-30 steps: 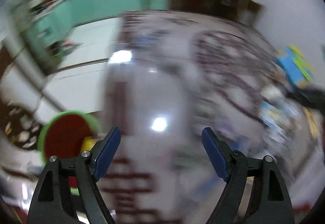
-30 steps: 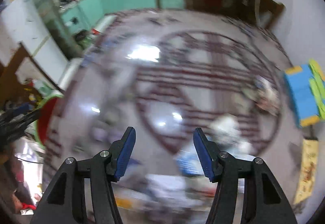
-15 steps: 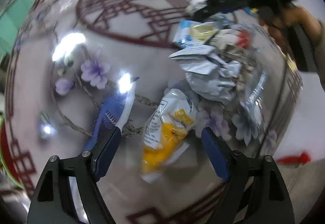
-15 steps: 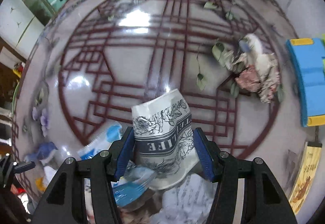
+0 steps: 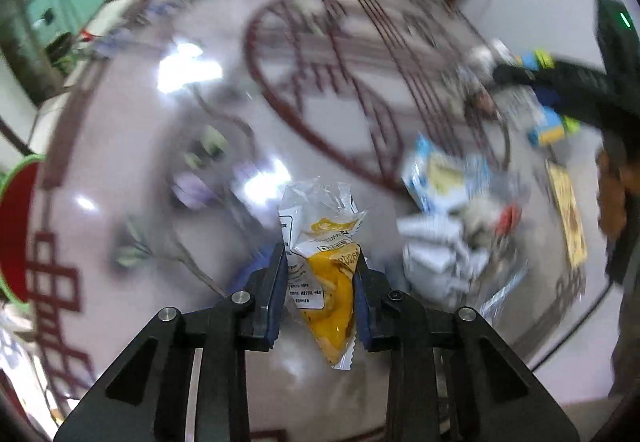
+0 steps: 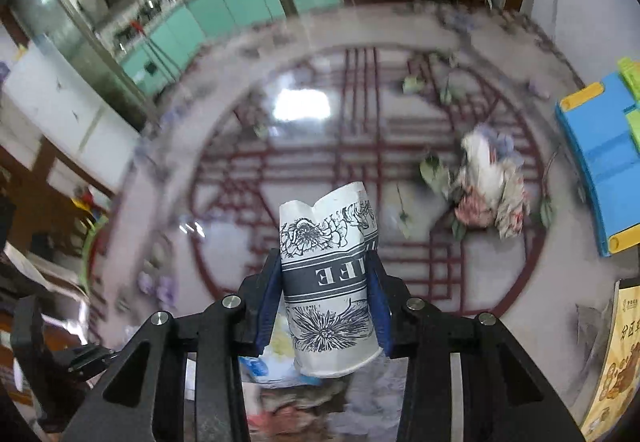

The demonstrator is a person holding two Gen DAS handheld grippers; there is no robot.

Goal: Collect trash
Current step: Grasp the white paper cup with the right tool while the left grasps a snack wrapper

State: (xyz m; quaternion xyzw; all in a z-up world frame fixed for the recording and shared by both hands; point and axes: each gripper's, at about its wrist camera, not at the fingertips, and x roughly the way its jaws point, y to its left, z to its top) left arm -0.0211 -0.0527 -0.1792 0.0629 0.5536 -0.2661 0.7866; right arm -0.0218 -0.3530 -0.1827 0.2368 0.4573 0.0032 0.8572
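Note:
My left gripper (image 5: 320, 274) is shut on a yellow and clear snack wrapper (image 5: 324, 262) and holds it above the round glass table (image 5: 160, 145). My right gripper (image 6: 326, 282) is shut on a crushed white paper coffee cup (image 6: 330, 282) with black flower prints, lifted off the table. A blurred pile of trash (image 5: 456, 226), with a blue and white packet and crumpled white paper, lies to the right in the left wrist view. Part of it shows under the cup in the right wrist view (image 6: 296, 402).
A green-rimmed red bin (image 5: 14, 234) sits at the far left, below the table edge. A blue and yellow plastic box (image 6: 600, 157) and a yellow printed card (image 6: 616, 354) lie at the right. The right arm (image 5: 560, 81) reaches in from the right.
My left gripper closed on the snack wrapper and lifted it. My right gripper closed on the paper cup and raised it off the trash pile.

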